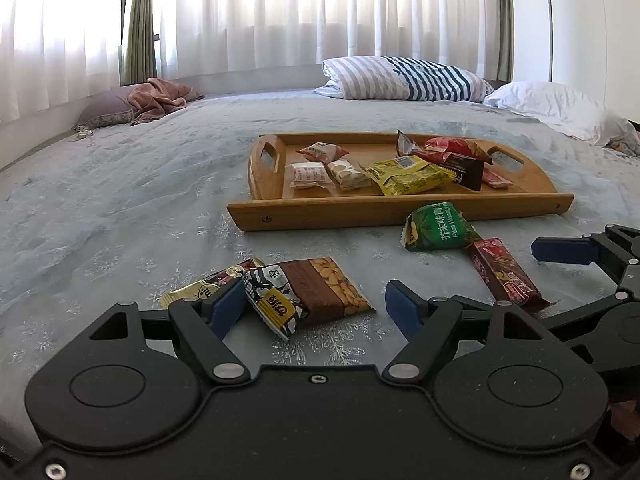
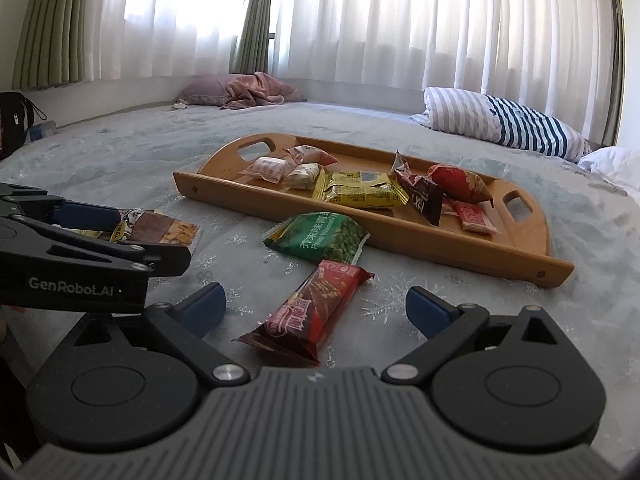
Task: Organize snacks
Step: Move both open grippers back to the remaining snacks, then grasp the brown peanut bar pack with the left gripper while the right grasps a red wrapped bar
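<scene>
Snacks are lying loose on the bed [image 1: 120, 184]: a brown peanut packet [image 1: 316, 292] is sitting between the left gripper [image 1: 316, 306] jaws, spread wide, and a red bar [image 2: 316, 312] between the right gripper [image 2: 316, 306] jaws, also wide. Both are looking light, crinkly and slippery, so pinching across the narrow middle seems best. A wooden tray [image 1: 400, 210] is waiting nearby on the soft, yielding quilt, with curtains [image 2: 400, 20] glowing behind.

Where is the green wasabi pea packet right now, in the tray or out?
Out. The green wasabi pea packet lies flat on the bedspread, just in front of the wooden tray's near wall.
</scene>
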`<state>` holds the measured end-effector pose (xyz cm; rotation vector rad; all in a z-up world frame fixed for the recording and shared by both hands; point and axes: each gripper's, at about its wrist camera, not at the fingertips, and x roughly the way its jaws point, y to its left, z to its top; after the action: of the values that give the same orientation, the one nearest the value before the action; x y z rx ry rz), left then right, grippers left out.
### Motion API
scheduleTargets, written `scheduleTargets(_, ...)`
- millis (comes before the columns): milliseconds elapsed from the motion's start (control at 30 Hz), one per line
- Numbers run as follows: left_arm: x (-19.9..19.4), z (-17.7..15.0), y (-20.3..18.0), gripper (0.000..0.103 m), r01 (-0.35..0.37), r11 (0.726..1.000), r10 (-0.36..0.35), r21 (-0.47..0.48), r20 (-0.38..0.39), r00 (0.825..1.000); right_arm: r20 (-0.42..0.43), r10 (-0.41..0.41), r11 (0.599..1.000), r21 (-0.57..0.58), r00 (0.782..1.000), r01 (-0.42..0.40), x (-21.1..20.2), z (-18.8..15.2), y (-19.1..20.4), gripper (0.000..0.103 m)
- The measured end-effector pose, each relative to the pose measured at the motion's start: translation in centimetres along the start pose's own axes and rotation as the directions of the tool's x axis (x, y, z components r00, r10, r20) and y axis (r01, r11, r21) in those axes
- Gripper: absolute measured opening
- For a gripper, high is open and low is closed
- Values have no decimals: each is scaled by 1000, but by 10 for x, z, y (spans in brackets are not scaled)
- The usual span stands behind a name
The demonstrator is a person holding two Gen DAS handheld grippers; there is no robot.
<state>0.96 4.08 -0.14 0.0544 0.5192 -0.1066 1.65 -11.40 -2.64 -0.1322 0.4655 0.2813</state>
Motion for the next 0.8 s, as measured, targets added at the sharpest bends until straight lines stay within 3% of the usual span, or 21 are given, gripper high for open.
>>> scheduleTargets(167,1,0,1,75,1,1000,-1,-2,1,1000,-7,18,1000,2,1000,-18,0,0,1,97)
scheduleTargets(267,2,0,0,75,3,1000,-3,-6,4,1000,0,26,1000,6,1000,-26,-2,-1,2,90)
scheduleTargets(333,1,0,0,74,1,1000,-1,-3,5,1000,3,39,999,2,999,-39,-5,-1,3,80)
scheduleTargets(400,3,0,0,74,-1,1000,1,4,6,1000,11,41,999,-18,999,-40,-10,-2,6,58)
scheduleTargets(500,2,-1,-1,74,-8,1000,8,28,9,1000,13,29,999,-31,999,-29,-15,-2,8,37)
scheduleTargets(567,4,-2,-3,74,-16,999,15,45,13,1000,11,26,1000,-17,1000,-25,-18,-1,5,30)
scheduleTargets(800,1,-8,-14,62,-53,992,47,116,52,998,20,5,1000,11,1000,-5,-26,-1,-3,28)
